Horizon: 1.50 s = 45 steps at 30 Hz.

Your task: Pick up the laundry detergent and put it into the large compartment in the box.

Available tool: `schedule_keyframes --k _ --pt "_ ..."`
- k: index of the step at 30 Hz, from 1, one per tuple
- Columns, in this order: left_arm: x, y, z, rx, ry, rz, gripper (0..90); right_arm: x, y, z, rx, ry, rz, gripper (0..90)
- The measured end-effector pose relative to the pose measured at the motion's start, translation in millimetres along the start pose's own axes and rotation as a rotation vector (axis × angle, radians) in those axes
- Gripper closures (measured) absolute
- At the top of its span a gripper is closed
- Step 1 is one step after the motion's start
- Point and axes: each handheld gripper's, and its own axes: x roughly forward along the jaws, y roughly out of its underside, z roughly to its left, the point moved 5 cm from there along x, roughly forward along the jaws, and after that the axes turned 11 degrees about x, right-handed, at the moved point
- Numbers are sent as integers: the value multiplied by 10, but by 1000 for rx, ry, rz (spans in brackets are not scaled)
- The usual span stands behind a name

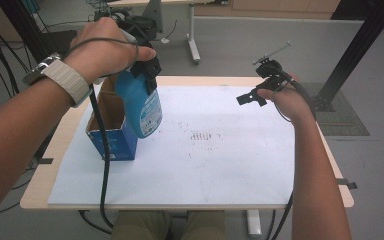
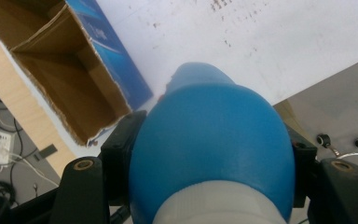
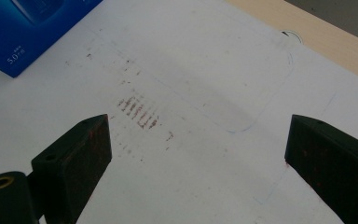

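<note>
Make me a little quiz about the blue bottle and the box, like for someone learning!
1. True or false: the left gripper is shut on the blue bottle.
2. Which is open at the top: A the cardboard box, B the bottle, C the white sheet?
3. What is between the jaws of the right gripper?

Key
1. True: its jaws clamp the bottle near the white cap end, seen in the left gripper view.
2. A: its flaps stand open beside the bottle.
3. Nothing; they stand wide apart above the sheet.
</note>
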Motion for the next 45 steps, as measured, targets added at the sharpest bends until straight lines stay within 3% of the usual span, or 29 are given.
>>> schedule_keyframes --k 9,19,45 --pt "-166 -1 131 -67 -4 -3 382 43 -34 34 -12 -5 5 70" --pt "-246 73 364 -157 26 -17 378 31 -23 26 -13 -6 1 70" --pt "-266 273 891 -354 18 -28 377 8 -8 -39 -3 0 3 70"
